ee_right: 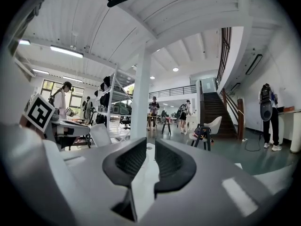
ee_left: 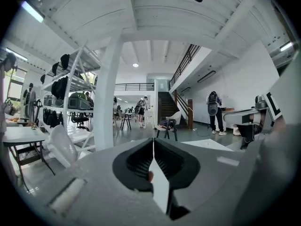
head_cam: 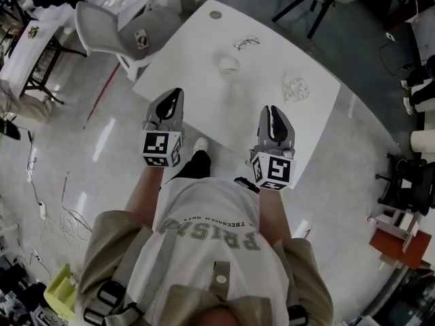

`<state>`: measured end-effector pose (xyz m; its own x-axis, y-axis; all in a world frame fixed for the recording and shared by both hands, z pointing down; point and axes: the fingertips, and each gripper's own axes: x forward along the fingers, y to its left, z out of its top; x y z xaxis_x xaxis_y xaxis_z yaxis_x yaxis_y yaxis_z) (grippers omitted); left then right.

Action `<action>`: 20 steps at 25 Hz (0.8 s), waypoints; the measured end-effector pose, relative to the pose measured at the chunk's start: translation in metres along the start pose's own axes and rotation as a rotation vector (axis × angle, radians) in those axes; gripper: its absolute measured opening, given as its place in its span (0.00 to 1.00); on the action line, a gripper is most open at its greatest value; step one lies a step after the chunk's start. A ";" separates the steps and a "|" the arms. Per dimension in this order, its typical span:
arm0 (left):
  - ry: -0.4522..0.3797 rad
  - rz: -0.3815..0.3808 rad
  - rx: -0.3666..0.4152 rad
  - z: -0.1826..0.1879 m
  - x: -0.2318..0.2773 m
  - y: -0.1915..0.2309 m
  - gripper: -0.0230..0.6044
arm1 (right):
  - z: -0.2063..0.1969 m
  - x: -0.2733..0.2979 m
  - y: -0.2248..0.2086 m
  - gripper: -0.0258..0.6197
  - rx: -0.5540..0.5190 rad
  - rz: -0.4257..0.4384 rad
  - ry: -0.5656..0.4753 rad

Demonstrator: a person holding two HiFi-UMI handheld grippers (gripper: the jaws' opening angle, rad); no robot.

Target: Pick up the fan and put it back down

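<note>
On the white table (head_cam: 197, 94) a small round white object (head_cam: 229, 65), which may be the fan, stands toward the far side. Both grippers hang over the table's near edge, close to the person's body and well short of that object. My left gripper (head_cam: 175, 95) points out level across the room, and in the left gripper view its dark jaws (ee_left: 153, 140) meet with nothing between them. My right gripper (head_cam: 274, 111) also points level. Its jaws (ee_right: 150, 142) stand a narrow gap apart and empty. Neither gripper view shows the fan.
A pair of glasses (head_cam: 246, 43), a crumpled white item (head_cam: 296, 88) and a small disc (head_cam: 215, 14) lie on the table. A white chair (head_cam: 102, 29) stands at its left, dark chair legs (head_cam: 306, 5) beyond it. A white pillar (ee_left: 110, 93) and several people show ahead.
</note>
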<state>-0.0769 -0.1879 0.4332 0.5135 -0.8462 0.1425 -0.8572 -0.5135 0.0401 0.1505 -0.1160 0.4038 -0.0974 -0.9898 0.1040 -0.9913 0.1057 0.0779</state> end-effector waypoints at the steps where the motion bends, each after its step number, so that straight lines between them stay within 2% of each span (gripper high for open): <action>1: -0.009 0.009 -0.002 0.002 -0.004 0.000 0.06 | 0.002 -0.003 0.001 0.13 -0.005 -0.001 -0.005; 6: -0.060 0.034 0.036 0.017 -0.021 -0.006 0.06 | 0.010 -0.014 0.005 0.04 -0.032 -0.010 -0.025; 14: -0.158 0.076 0.070 0.044 -0.043 -0.013 0.06 | 0.026 -0.028 0.011 0.04 -0.058 -0.023 -0.073; 20: -0.202 0.060 0.065 0.057 -0.052 -0.021 0.06 | 0.034 -0.038 0.019 0.04 -0.073 -0.008 -0.111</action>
<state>-0.0835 -0.1413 0.3687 0.4650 -0.8834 -0.0582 -0.8853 -0.4643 -0.0272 0.1325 -0.0796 0.3677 -0.1026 -0.9947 -0.0068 -0.9835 0.1004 0.1504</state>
